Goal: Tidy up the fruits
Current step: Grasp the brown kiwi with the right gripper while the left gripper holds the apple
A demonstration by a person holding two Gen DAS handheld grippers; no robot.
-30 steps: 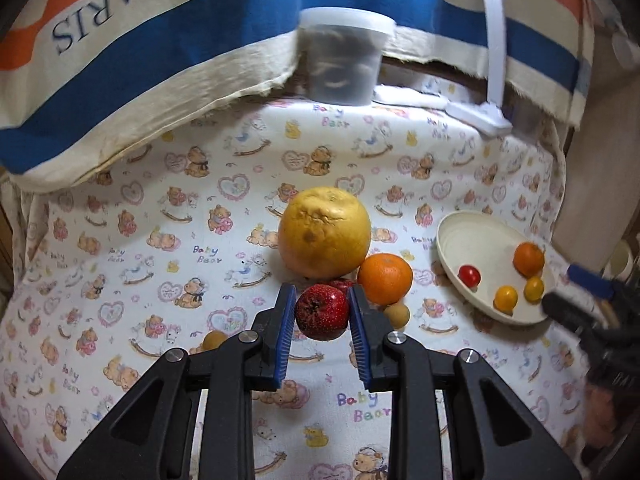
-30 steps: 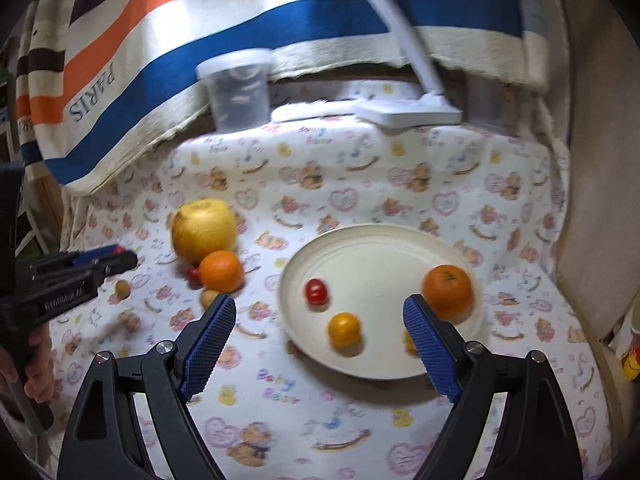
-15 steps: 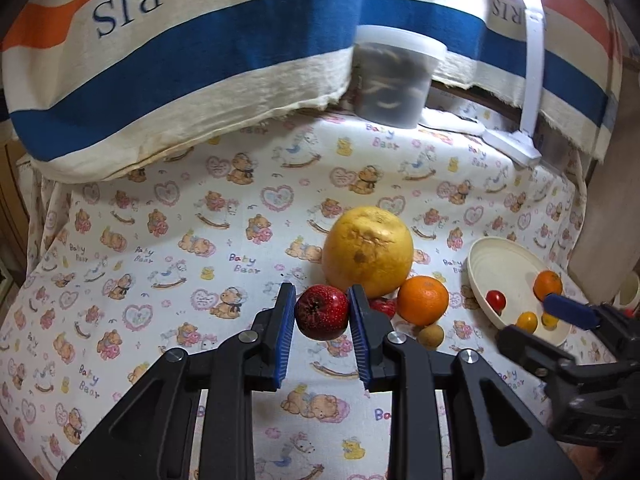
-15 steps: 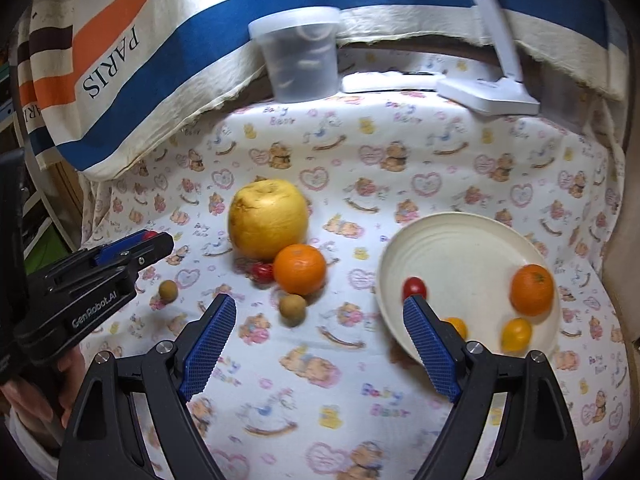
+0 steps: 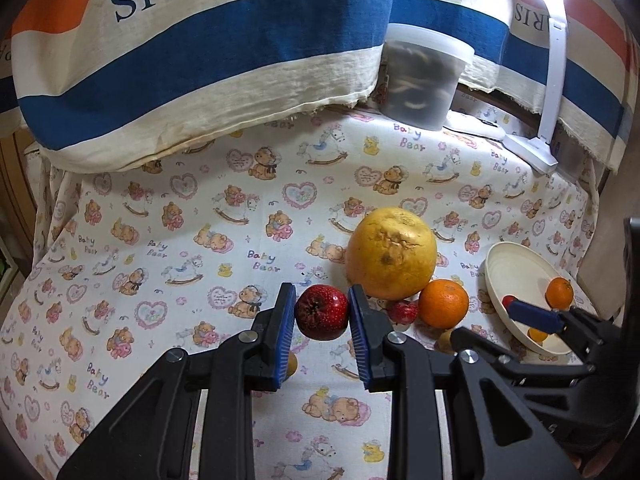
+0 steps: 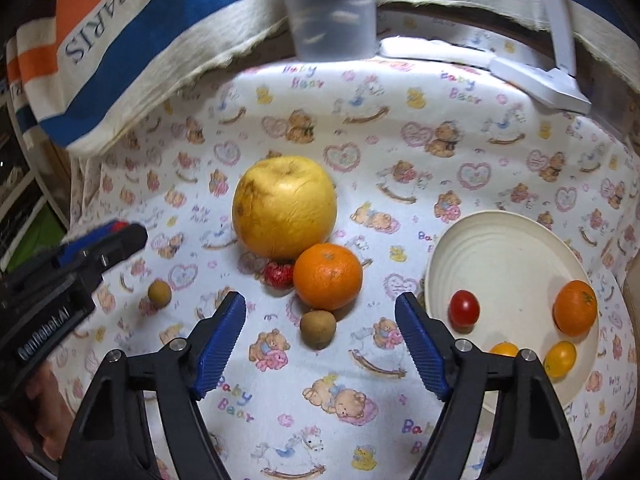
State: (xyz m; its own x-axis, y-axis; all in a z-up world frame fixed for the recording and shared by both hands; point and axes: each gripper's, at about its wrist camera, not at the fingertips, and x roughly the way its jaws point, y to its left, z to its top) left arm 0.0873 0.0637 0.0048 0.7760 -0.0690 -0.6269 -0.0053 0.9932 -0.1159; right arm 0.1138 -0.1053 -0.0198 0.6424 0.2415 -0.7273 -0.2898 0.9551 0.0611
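Note:
My left gripper (image 5: 322, 300) is shut on a small dark red fruit (image 5: 320, 314), held above the bear-print cloth just left of a big yellow fruit (image 5: 390, 258). An orange (image 6: 328, 276) and a small red fruit (image 6: 278, 274) lie against the yellow fruit (image 6: 284, 208). My right gripper (image 6: 320, 304) hovers over the orange and a small brown fruit (image 6: 318, 322). Its jaws are closing, and both fruits sit in the gap untouched by the pads. A cream plate (image 6: 508, 248) at the right holds a mandarin (image 6: 575, 307), a red tomato (image 6: 464, 307) and two yellow ones.
A second brown fruit (image 6: 159, 292) lies at the left, near the left gripper's tips (image 6: 100, 240). A lidded plastic tub (image 6: 332, 12) and a white lamp base (image 6: 540, 80) stand at the back. A striped PARIS cloth (image 5: 200, 60) hangs over the back edge.
My right gripper has swung left from over the plate to over the orange and brown fruit, its jaws a little narrower. The left gripper drifted left, still holding the red fruit.

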